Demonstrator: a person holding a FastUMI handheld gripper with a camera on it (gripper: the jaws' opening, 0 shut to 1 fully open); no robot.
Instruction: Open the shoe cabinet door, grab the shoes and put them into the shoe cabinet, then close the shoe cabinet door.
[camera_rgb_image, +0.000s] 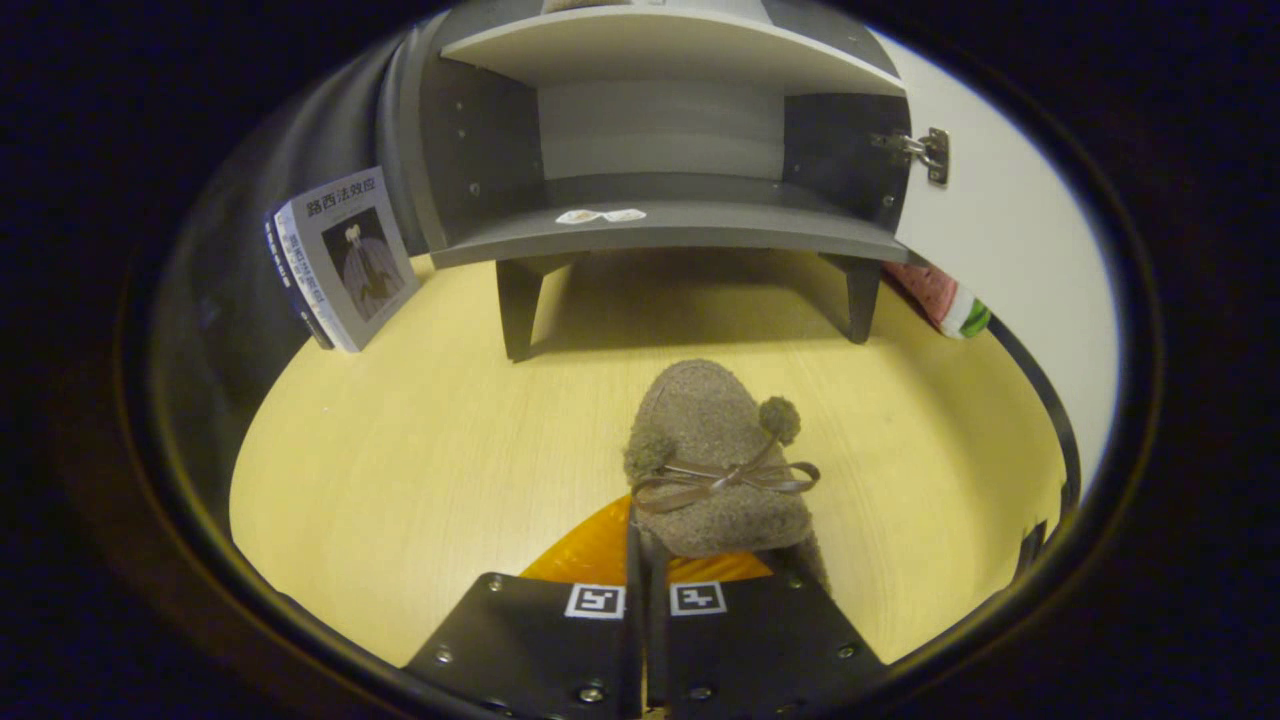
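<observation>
One fuzzy shoe (715, 460) is sitting just ahead of the gripper (645, 560), its heel end tucked in at the fingertips; the fingers are standing nearly together, seemingly pinching the soft heel rim, though I cannot tell for sure that both are pressing. It is looking light, plush and floppy (the ribbon bow would slip), so the heel collar is seeming the best hold. Beyond the shoe, the shoe cabinet (670, 230) is standing with its door (1000, 230) swung wide, the lower shelf waiting.
</observation>
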